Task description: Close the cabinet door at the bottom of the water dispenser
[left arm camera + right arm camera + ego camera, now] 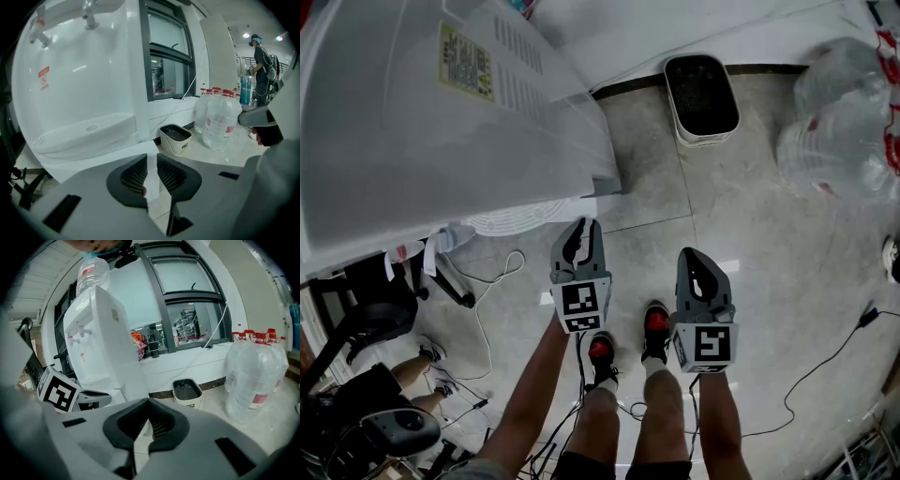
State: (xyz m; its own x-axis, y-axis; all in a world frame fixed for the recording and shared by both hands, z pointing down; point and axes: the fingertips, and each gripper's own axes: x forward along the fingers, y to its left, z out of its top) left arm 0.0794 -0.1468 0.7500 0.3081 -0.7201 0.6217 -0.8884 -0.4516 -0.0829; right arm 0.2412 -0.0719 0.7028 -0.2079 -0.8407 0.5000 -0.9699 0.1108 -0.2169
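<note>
the water dispenser is seen from above at the left of the head view, with the left gripper held at its lower front corner. in the left gripper view the cabinet door is found below the drip tray, swung out from the body, and its free white edge is pinched between the narrow-set jaws of the left gripper. the right gripper is held just beside the left one, apart from the dispenser, over the tiled floor; in its own view the jaws of the right gripper are pressed together with nothing between them. a small white bin with a dark inside is set against the wall beyond the grippers, and clear water bottles are stood to its right. a dark cable is laid across the floor at the right
</note>
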